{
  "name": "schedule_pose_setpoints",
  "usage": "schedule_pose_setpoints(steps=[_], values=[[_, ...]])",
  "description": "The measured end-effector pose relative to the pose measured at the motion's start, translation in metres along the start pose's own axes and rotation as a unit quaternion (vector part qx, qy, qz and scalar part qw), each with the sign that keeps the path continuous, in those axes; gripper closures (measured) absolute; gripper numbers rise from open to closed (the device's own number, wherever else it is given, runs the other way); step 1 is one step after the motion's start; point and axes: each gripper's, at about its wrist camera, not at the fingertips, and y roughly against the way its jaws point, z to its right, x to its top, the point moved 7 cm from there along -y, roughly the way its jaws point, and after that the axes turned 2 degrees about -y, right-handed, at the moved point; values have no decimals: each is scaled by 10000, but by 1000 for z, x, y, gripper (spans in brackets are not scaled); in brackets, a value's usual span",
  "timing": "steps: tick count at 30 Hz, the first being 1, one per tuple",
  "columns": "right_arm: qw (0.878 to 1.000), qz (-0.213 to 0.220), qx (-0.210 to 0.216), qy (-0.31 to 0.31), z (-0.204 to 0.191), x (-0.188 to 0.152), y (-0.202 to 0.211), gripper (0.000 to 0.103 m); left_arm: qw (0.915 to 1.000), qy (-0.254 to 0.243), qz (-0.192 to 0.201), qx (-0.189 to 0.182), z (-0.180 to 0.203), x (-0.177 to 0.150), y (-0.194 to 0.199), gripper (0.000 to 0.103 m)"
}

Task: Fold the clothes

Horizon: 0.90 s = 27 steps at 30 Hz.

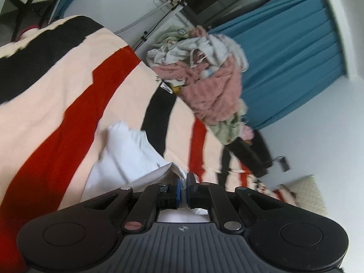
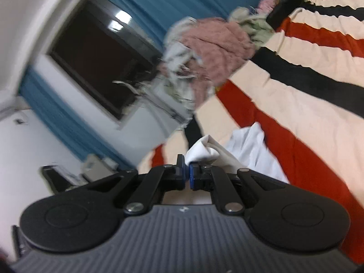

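Your left gripper point(image 1: 183, 185) has its jaws drawn almost fully together, with a fold of the white garment point(image 1: 127, 157) pinched between the blue pads. Your right gripper point(image 2: 187, 173) is likewise closed to its narrowest, and a bunched corner of the same white garment point(image 2: 248, 150) rises from between its jaws.

In the left wrist view, the white cloth runs away from the jaws to the left and lies against the striped bedspread point(image 1: 68, 95), which carries red, black and cream bands. In the right wrist view, the cloth hangs to the right of the jaws over the same striped bedspread point(image 2: 307, 113). Whether its lower edge touches the bed cannot be told.

A pile of unfolded clothes point(image 1: 204, 68) sits at the far end of the bed, with a pink fleecy item on top and pale and greenish pieces around it. The right wrist view shows the same pile point(image 2: 213, 50) far from the jaws, well apart from the white garment.

Blue curtains point(image 1: 295, 56) hang behind the pile. Both views are tilted and slightly blurred.
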Motion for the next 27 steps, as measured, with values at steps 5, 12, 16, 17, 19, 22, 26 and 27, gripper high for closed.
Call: schedule_pose_setpoints(steps=[5, 12, 16, 17, 19, 22, 26, 27], values=[[9987, -212, -454, -74, 21, 19, -86, 96, 9996, -33, -31, 266, -20, 23, -73, 97], [9990, -404, -199, -2, 59, 10, -144, 96, 9993, 326, 89, -170, -60, 27, -125, 97], [9992, -398, -27, -100, 64, 15, -155, 94, 9994, 163, 180, -263, -61, 33, -135, 97], [9992, -385, 21, -118, 64, 17, -157, 94, 9994, 109, 190, -271, -61, 35, -136, 97], [9990, -368, 187, -177, 64, 19, -160, 93, 9996, 14, 141, -231, -63, 35, -140, 97], [9981, -491, 318, -186, 63, 16, -161, 83, 9996, -196, -13, -182, -62, 33, -142, 84], [9959, -634, 645, -15, 50, 8, -153, 16, 9970, -736, 70, -222, -47, 30, -131, 31], [9954, -636, 706, 114, 44, 6, -149, 16, 9953, -940, 62, -234, -42, 27, -130, 25]])
